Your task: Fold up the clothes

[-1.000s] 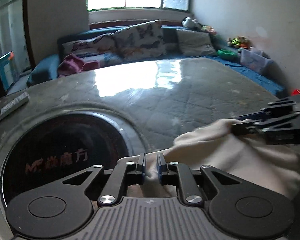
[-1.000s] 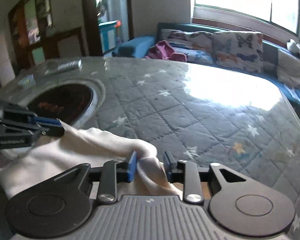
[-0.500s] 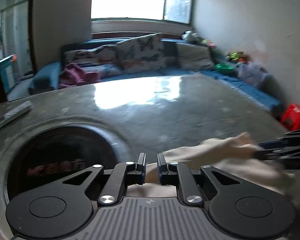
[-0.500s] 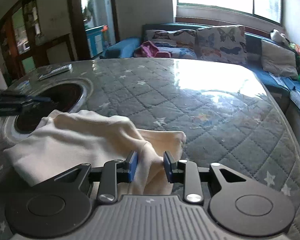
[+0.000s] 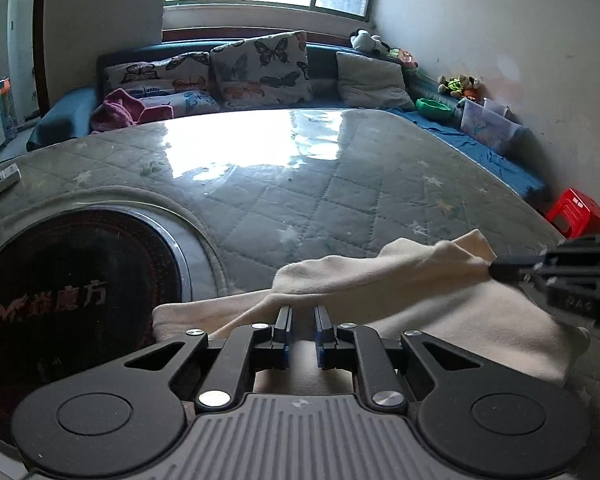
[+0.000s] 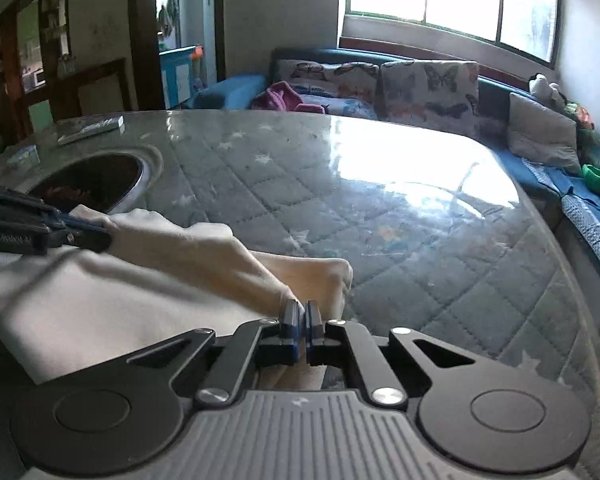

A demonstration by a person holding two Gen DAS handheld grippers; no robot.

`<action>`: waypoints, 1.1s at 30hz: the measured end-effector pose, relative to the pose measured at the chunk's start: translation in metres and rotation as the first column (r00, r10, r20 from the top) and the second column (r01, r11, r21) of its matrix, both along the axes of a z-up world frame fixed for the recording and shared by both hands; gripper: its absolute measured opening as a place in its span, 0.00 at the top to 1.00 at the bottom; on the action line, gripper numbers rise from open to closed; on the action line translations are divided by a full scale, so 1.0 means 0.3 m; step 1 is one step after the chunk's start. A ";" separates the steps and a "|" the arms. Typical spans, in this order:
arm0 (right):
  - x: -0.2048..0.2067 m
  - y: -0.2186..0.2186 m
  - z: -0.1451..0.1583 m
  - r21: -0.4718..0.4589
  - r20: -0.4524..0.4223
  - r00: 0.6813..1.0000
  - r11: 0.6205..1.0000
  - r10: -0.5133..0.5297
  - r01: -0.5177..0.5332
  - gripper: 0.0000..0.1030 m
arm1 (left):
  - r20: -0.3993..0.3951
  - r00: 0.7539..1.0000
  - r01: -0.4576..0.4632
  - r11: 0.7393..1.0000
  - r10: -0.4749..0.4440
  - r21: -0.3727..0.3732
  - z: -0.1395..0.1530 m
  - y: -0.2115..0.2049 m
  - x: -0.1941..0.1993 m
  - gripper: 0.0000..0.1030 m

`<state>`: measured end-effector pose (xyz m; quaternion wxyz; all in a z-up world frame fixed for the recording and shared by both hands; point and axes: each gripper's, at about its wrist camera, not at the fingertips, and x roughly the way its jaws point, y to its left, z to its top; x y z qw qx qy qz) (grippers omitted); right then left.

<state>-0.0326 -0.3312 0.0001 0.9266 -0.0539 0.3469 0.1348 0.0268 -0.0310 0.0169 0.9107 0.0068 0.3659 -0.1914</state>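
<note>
Lowered since before, both grippers, left gripper and right gripper, still pinch the soft, limp cream fleece garment by its upper edge.

The table was a big rounded one with a glossy top over a gray quilted cover with little stars on it, and the window light bounced off the far half pretty hard. Set into the top on the left was a round black cooktop with a metal ring around it and red lettering. A cream-colored garment lay bunched on the near edge, one end right up against that ring. Farther back near the left edge sat a remote control, and a small pale blue thing I couldn't make out.
</note>
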 end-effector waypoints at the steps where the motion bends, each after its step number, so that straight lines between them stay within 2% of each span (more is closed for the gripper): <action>1: 0.003 -0.003 -0.005 0.000 -0.003 1.000 1.000 0.000 0.000 0.96 | -0.001 1.000 -0.003 1.000 0.003 0.000 0.003 0.002 -0.001 0.86; 5: -0.002 0.014 0.054 0.003 0.045 0.999 1.000 0.007 -0.007 0.96 | 0.008 1.000 0.000 1.000 0.000 -0.008 0.016 0.001 -0.003 0.87; 8: 0.014 0.063 0.077 0.059 0.028 0.997 0.995 0.077 -0.078 0.96 | 0.006 1.000 -0.002 1.000 0.002 -0.005 0.017 -0.007 0.008 0.86; 14: 0.044 0.095 0.063 0.057 0.006 0.996 0.994 0.088 -0.088 0.95 | -0.012 1.000 -0.017 1.000 0.017 0.001 0.002 -0.010 0.033 0.86; 20: 0.073 0.127 0.048 0.056 -0.015 0.995 0.994 0.099 -0.098 0.94 | -0.001 1.000 -0.018 0.999 0.018 -0.038 0.037 0.012 0.000 0.77; 25: -0.077 0.124 0.082 0.043 0.019 0.986 0.985 0.166 -0.167 0.94 | 0.018 0.999 0.049 0.995 -0.047 -0.086 0.067 -0.011 -0.118 0.77; 28: -0.170 0.115 0.079 0.038 0.028 0.983 0.983 0.180 -0.181 0.94 | 0.041 0.995 0.098 0.991 -0.094 -0.088 0.073 -0.032 -0.196 0.77; 31: -0.235 0.091 0.059 0.012 0.041 0.984 0.985 0.171 -0.171 0.94 | 0.050 0.991 0.128 0.990 -0.125 -0.057 0.053 -0.048 -0.246 0.78; 33: -0.231 0.060 0.021 0.027 0.000 0.991 0.991 0.134 -0.134 0.94 | 0.029 0.993 0.119 0.992 -0.118 -0.029 0.020 -0.043 -0.249 0.77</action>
